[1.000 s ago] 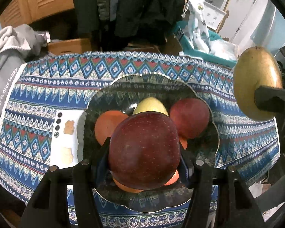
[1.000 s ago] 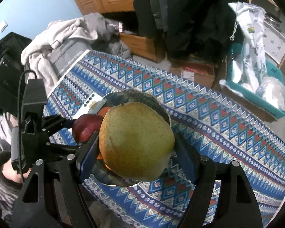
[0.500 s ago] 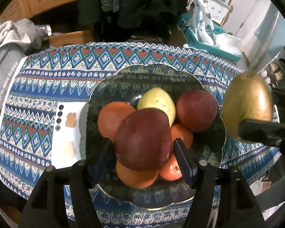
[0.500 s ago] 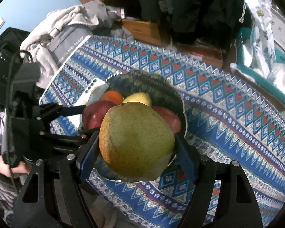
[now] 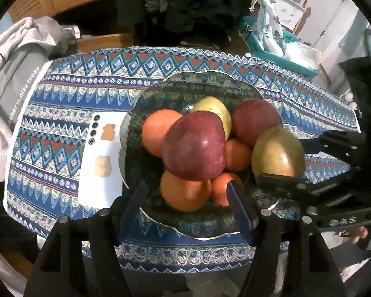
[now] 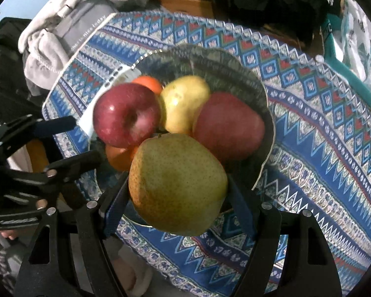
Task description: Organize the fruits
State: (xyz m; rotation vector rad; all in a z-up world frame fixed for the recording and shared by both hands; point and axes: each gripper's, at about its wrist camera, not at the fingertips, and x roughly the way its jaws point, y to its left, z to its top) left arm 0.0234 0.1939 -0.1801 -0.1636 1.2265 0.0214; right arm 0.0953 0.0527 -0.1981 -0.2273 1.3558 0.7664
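Your left gripper (image 5: 185,195) had just been opening, releasing the dark red apple (image 5: 195,146) onto the piled bowl (image 5: 210,79) — your right gripper (image 6: 178,198) clasped the last pear (image 6: 178,183), unplaced.

Dark-red apple (image 5: 194,148) atop bowl's (image 5: 185,225) fruit, pear (image 6: 176,184) clamped — upright

Dark red apple (image 5: 194,148) and speckled green-brown pear (image 6: 176,183) over a blue zigzag-patterned tablecloth (image 5: 61,113).
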